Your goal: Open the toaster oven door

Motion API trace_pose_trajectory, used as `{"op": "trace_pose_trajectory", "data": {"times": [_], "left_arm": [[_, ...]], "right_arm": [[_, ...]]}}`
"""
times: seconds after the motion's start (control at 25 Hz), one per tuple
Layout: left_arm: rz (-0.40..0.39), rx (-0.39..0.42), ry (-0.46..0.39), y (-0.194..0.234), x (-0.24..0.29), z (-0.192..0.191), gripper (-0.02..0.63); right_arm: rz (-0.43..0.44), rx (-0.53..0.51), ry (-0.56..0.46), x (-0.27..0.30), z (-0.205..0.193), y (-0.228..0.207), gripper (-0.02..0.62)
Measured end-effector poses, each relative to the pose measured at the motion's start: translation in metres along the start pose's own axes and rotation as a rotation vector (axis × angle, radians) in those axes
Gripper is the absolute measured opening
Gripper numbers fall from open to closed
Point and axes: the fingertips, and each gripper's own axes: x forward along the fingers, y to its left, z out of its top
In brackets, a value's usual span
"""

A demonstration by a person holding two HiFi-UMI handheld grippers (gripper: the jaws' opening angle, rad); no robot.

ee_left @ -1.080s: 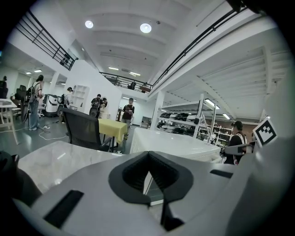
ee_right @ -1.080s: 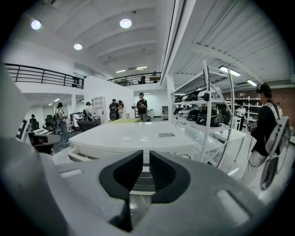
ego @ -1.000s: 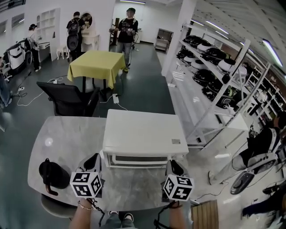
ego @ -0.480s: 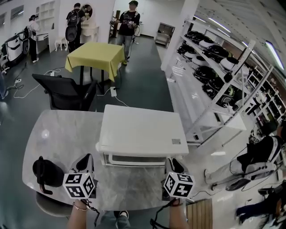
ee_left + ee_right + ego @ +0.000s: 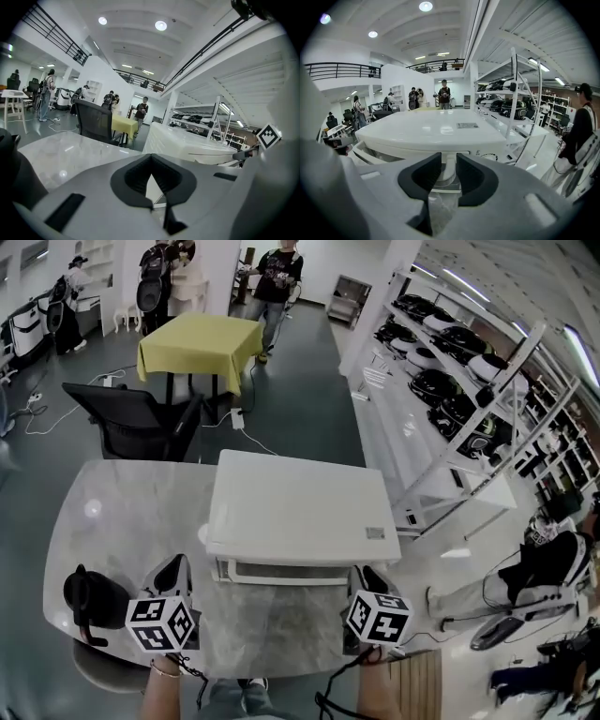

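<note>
Head view shows the white oven [image 5: 300,507] in the middle of the table [image 5: 122,512]. Its door [image 5: 281,570] faces the person and looks shut. The handle [image 5: 281,581] is a long bar that runs left to right across the top of the door. The right gripper [image 5: 449,161] is nearer to it. It sits just in front of the right end of the handle and points straight at it. Its jaws are a little apart, and the white end post of the handle shows in the gap. I cannot tell if they touch it yet. The left gripper [image 5: 151,159] is by the oven's left front corner, not at the handle. Its jaws are pressed together with nothing in them. I think the right one should grab the handle and pull it toward the person
</note>
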Motion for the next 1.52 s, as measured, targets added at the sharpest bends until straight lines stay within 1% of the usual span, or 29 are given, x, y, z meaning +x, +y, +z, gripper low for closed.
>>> {"op": "trace_pose_trajectory", "data": {"times": [0.24,0.44,0.68,1.52], "left_arm": [[0.011,-0.002,0.001,0.006,0.001,0.001,0.005],[0.026,-0.004,0.001,0.017,0.0,0.0,0.005],[0.036,-0.002,-0.002,0.018,-0.002,0.003,0.005],[0.022,0.027,0.013,-0.001,-0.03,-0.009,0.005]], "right_arm": [[-0.005,0.009,0.059,0.007,0.0,-0.003,0.084],[-0.006,0.017,0.069,0.009,-0.002,-0.001,0.084],[0.013,0.022,0.087,0.01,-0.001,-0.003,0.084],[0.021,0.021,0.063,-0.011,-0.023,-0.003,0.083]]}}
